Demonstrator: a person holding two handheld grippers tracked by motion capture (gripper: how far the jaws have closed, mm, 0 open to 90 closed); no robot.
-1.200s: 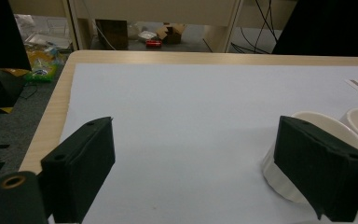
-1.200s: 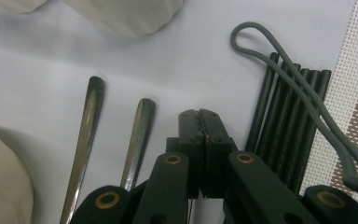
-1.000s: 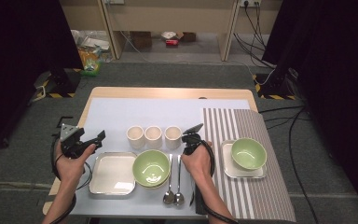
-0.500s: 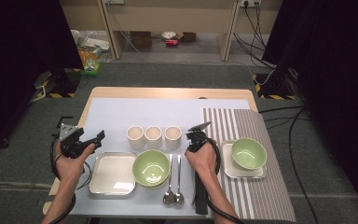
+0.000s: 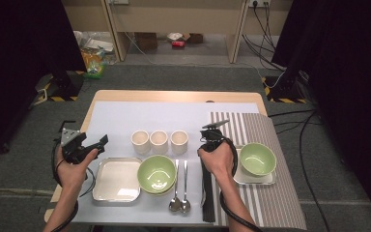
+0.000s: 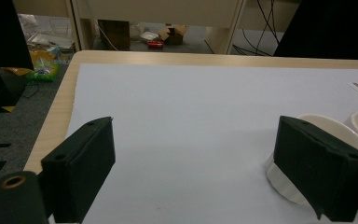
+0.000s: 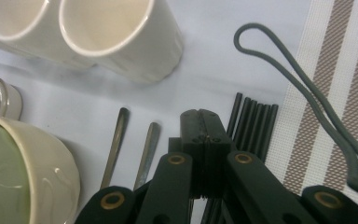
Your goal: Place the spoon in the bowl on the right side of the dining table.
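Evidently a pick from the black chopsticks (image 7: 254, 126) is in hand: the right tool (image 7: 204, 122) (jaws pressed together, nothing between) is poised just above that bundle, beside the striped mat (image 7: 349, 93); reopening is called for next.

Three cups (image 5: 159, 141) sit in a row mid-desk, with the tray (image 5: 116, 180), bowl (image 5: 157, 173) and two spoons (image 5: 180, 186) in front of them. Chopsticks (image 5: 207, 193) lie right of the spoons, and another bowl (image 5: 257, 158) sits on a plate (image 5: 269, 178) on the striped mat (image 5: 275, 203) further right.

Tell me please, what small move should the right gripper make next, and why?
Probably open the right gripper and lower it to the black chopsticks. Its jaws are shut with nothing between them, it hovers just above the chopsticks beside the spoons, and the striped mat has only a bowl.
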